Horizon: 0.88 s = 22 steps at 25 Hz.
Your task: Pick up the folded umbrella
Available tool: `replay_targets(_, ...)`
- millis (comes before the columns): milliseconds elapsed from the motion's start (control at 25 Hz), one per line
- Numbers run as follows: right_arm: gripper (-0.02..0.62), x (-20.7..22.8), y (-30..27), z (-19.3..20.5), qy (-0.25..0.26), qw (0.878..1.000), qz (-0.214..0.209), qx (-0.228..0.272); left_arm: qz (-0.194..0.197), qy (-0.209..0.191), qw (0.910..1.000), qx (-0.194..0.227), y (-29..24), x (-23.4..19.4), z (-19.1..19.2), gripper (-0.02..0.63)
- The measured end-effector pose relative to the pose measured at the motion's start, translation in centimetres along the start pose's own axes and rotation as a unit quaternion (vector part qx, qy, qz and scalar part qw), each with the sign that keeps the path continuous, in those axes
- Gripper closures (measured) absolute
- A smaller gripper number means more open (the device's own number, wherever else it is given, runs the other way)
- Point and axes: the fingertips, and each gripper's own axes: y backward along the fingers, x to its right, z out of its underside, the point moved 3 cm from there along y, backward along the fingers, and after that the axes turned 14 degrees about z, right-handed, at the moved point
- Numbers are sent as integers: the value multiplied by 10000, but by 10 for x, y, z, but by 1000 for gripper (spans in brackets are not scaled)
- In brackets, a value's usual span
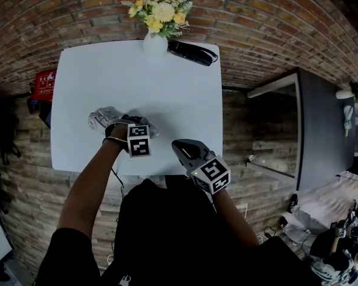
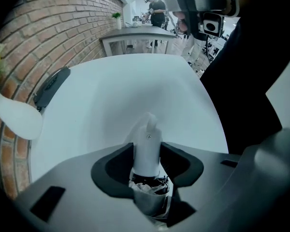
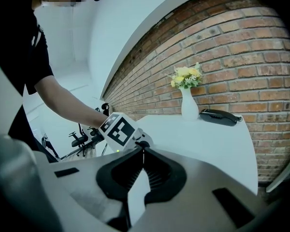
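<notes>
Left gripper (image 2: 147,149) clamped on folded umbrella (image 2: 148,129) on white table (image 1: 161,82), right gripper (image 3: 143,150) closed, empty

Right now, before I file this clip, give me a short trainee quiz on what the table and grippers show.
1. What stands between the jaws of the left gripper?
2. True or false: the right gripper has its jaws wide apart.
3. What stands at the far edge of the table? A) a vase of flowers B) a kettle C) a laptop
Key: 1 the umbrella, handle end; 2 false, they meet at the tips; 3 A.
</notes>
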Motion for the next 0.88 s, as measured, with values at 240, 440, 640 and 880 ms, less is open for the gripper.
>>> replay_targets(240, 572, -6, -7, -3, 27, 9999, -117, 22, -334, 9, 9992, 216, 21, -6, -3, 436)
replay_targets(440, 572, -10, -6, -8, 52, 9998, -165, 124, -671, 134, 9964, 505, 45, -7, -3, 436)
replay_targets(640, 572, -14, -7, -13, 72, 9995, -212, 206, -1050, 299, 9911, 757, 69, -8, 2, 437)
replay_targets(880, 572, -24, -10, -19, 163, 9990, -312, 262, -1507, 545, 9813, 1070, 96, -7, 13, 437)
